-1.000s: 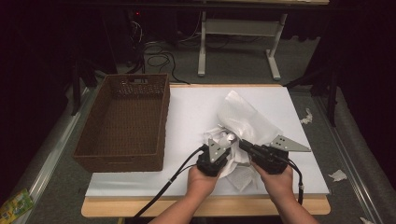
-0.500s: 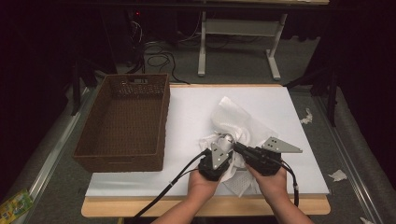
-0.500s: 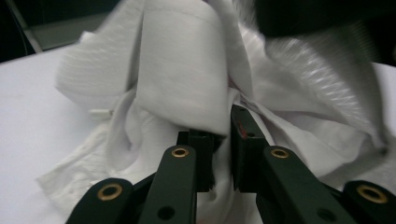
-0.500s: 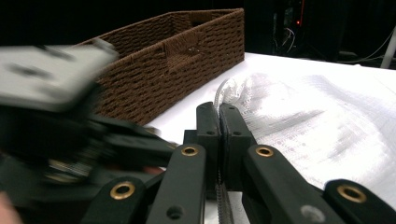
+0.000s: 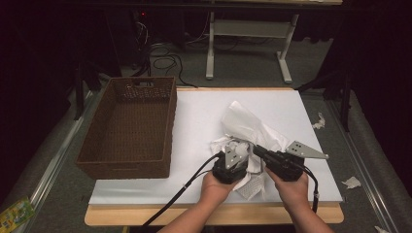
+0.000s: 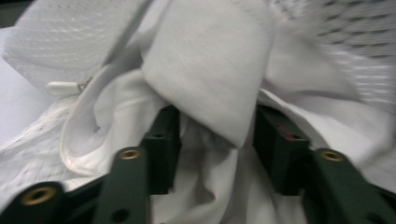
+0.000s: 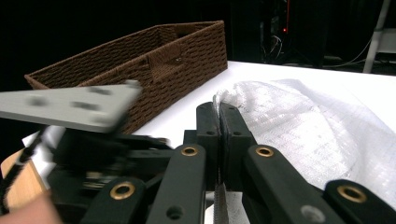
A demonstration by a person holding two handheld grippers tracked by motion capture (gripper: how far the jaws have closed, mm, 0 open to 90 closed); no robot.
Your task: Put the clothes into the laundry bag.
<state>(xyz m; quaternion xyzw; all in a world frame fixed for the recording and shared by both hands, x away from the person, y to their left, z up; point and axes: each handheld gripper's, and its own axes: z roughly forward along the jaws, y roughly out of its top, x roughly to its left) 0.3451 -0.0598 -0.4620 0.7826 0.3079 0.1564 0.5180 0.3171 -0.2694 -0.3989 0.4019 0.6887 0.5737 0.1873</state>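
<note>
Left gripper point(image 5: 239, 154) at the near edge of the white mesh bag point(image 5: 252, 131), jaws just opened and now spread partway, a fold of the bag's inner cloth point(image 6: 210, 70) hanging loose between them with the pads not pressing it; a white zipper pull point(image 6: 63, 87) lying on the fabric beyond the jaws. Right gripper point(image 5: 257, 150) just beside, its jaws pressed together on a thin edge of the same bag point(image 7: 299, 126), mesh rising from between the pads point(image 7: 236, 126). Bag crumpled in a heap on the white table point(image 5: 204, 111), toward the near side, with both hands point(image 5: 216, 187) behind it at the table's front edge. Brown wicker basket point(image 5: 128, 126) to the left of the bag, well apart from it, standing on the same table's left part. Scraps of paper point(image 5: 352, 182) on the floor to the right of the table.
</note>
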